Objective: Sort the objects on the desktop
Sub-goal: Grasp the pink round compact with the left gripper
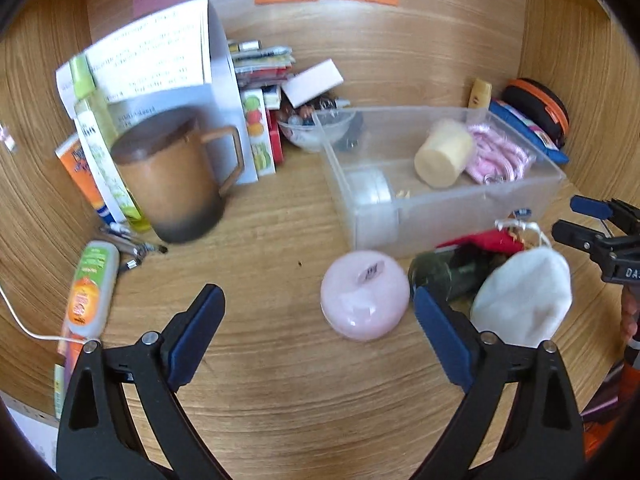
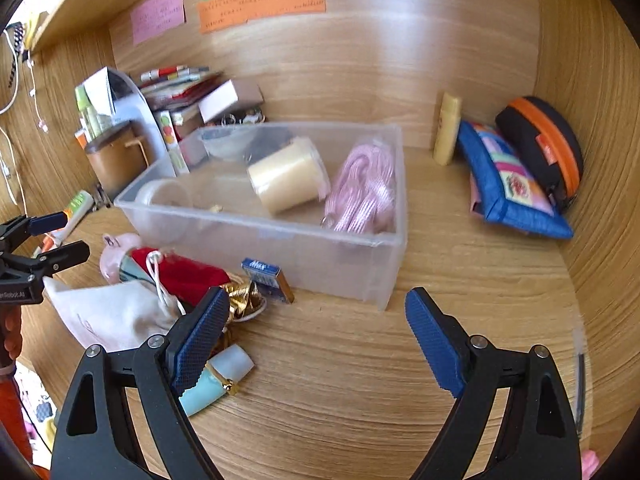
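Observation:
A clear plastic bin (image 1: 404,216) (image 2: 320,248) sits mid-desk, holding a cream roll (image 1: 442,154) (image 2: 286,174), a pink cord bundle (image 1: 500,154) (image 2: 364,188) and a round clear lid (image 1: 370,188). In front of it lie a pink round case (image 1: 364,294), a white drawstring pouch (image 1: 524,298) (image 2: 108,312), a red pouch (image 2: 180,276), a gold ribbon (image 2: 240,296), a small blue box (image 2: 266,276) and a pale blue tube (image 2: 216,380). My left gripper (image 1: 316,320) is open over bare wood beside the pink case. My right gripper (image 2: 316,328) is open, empty, near the bin's front corner.
A brown lidded mug (image 1: 176,176) stands at left with boxes, papers and a green-orange tube (image 1: 90,288) around it. A blue pouch (image 2: 508,184), a black-orange case (image 2: 544,148) and a yellow tube (image 2: 448,128) lean at the back right. Wooden walls enclose the desk.

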Action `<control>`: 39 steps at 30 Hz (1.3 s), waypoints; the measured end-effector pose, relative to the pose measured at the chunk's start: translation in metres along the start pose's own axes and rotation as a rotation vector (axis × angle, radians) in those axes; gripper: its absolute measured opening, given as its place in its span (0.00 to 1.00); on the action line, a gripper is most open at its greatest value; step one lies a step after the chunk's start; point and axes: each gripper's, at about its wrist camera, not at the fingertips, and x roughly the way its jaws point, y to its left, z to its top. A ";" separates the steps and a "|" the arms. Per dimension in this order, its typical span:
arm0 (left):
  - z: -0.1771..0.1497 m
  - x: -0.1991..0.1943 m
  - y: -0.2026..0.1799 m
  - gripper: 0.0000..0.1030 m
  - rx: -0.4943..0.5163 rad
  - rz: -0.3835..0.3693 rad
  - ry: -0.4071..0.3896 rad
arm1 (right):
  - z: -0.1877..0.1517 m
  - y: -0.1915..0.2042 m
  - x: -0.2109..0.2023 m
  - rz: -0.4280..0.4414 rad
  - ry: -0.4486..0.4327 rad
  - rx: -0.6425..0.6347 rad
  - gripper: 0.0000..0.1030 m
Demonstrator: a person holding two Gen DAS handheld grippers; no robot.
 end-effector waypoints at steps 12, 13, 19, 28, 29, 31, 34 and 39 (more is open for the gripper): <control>-0.009 0.029 -0.001 0.94 0.039 -0.038 0.069 | 0.005 0.017 0.029 -0.006 0.060 0.006 0.54; -0.009 0.029 -0.002 0.94 0.045 -0.041 0.067 | 0.006 0.018 0.030 -0.011 0.060 0.013 0.52; -0.009 0.040 -0.008 0.94 0.089 -0.064 0.092 | 0.010 0.021 0.034 -0.015 0.068 0.041 0.51; -0.006 0.051 -0.010 0.94 0.093 -0.081 0.099 | 0.014 0.019 0.044 0.009 0.086 0.106 0.51; -0.006 0.052 -0.010 0.94 0.096 -0.079 0.095 | 0.014 0.020 0.044 0.006 0.085 0.106 0.50; -0.006 0.052 -0.012 0.94 0.102 -0.073 0.085 | 0.014 0.021 0.044 0.004 0.082 0.105 0.50; -0.006 0.051 -0.014 0.94 0.116 -0.049 0.056 | 0.014 0.023 0.045 0.025 0.084 0.095 0.34; -0.006 0.051 -0.024 0.74 0.169 -0.010 0.043 | 0.013 0.027 0.046 0.037 0.085 0.078 0.24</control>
